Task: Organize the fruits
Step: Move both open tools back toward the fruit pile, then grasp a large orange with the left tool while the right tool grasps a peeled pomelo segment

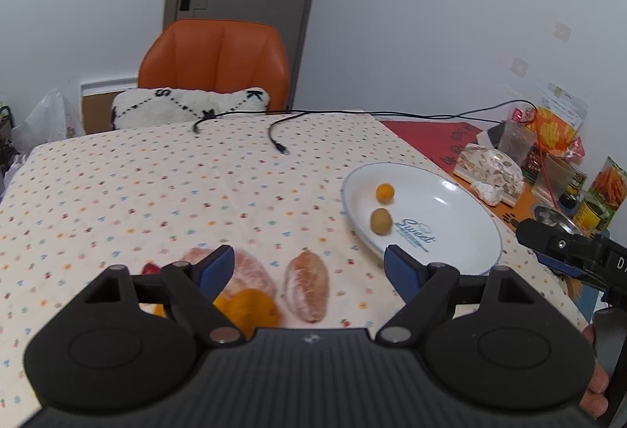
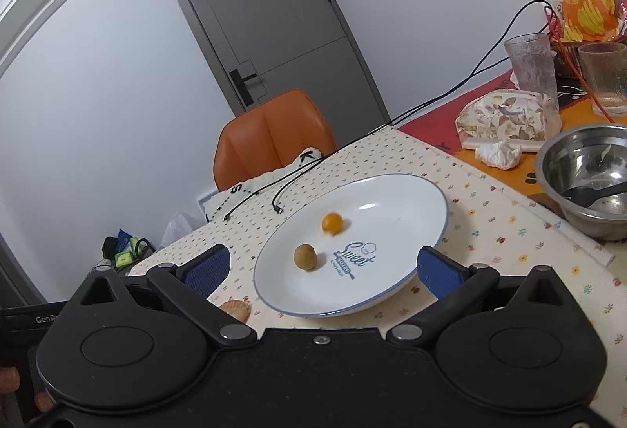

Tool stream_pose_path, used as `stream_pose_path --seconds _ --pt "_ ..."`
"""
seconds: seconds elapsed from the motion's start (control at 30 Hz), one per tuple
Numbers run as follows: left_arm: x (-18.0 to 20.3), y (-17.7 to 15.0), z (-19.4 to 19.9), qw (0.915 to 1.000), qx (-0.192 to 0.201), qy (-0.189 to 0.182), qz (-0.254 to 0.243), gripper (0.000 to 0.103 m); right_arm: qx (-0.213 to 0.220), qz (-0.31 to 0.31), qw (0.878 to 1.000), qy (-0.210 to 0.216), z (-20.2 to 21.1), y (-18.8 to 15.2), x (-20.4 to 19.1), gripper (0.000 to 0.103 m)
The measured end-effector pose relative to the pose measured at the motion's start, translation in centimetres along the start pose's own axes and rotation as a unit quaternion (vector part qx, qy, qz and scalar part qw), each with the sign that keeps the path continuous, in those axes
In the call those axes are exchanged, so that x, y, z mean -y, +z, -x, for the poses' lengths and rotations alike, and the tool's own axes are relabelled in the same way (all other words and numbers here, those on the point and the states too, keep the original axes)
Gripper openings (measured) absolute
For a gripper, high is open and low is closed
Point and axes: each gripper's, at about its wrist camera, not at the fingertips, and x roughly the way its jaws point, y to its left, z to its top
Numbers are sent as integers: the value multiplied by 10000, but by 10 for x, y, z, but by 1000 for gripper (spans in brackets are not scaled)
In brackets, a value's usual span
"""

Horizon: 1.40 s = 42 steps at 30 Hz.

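Left wrist view: the left tool [image 1: 307,263] hangs wide open and empty over the bench [image 1: 117,185], above two peeled citrus pieces [image 1: 307,285] and an orange [image 1: 247,308]. The plate [image 1: 462,216] holds two small fruits.

Right wrist view: the right tool [image 2: 323,263] gapes empty over the plate [image 2: 392,201]. The small orange fruit [image 2: 332,223] looks blurred, perhaps rolling; a nudge could send it off.

Orange fruit [image 1: 247,306]: near part hidden behind the left gripper [image 1: 307,267] body. Small red item [image 1: 149,268]: mostly covered by a finger link, unidentifiable. Steel bowl [image 2: 588,169]: cut off at the right edge. Plate [image 2: 392,193] small print: unreadable.
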Motion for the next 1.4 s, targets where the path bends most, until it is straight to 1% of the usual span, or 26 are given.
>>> stream_pose_path --seconds 0.17,0.37,0.5,0.7,0.8,0.87,0.97,1.03,1.13,1.2,1.27,1.33,1.4 --pt "-19 -4 8 9998 40 137 152 82 -9 163 9999 36 -3 -3 -11 103" --pt "-39 -7 14 9991 71 286 293 82 -139 204 9996 132 -9 -6 -22 103" --pt "-53 -10 16 9983 80 374 437 82 -185 349 9990 194 -12 -8 -33 103" --pt "-71 -17 15 9968 94 488 632 82 -328 512 9974 386 -19 -11 -49 103" --pt "-78 -20 13 9963 90 500 695 81 -480 477 9958 624 -23 -12 -53 103" --pt "-82 -23 12 9960 70 489 750 79 -579 471 9947 707 -27 -14 -56 103" --pt "-86 -27 7 9958 28 442 805 78 -747 580 9931 697 -34 -17 -64 103" --pt "-88 -30 4 9960 -8 400 803 76 -808 678 9914 773 -37 -20 -69 103" --pt "-90 -34 -1 9959 -76 349 836 72 -884 762 9899 808 -41 -24 -74 103" --pt "-90 -37 -5 9958 -128 309 847 68 -943 786 9890 830 -44 -26 -77 102" --pt "-91 -40 -8 9959 -163 268 848 65 -1008 803 9880 848 -48 -28 -81 98" --pt "-91 -41 -10 9959 -178 226 862 64 -1087 840 9868 859 -52 -30 -84 92" --pt "-93 -42 -13 9956 -179 168 903 61 -1171 879 9854 869 -57 -34 -89 87"
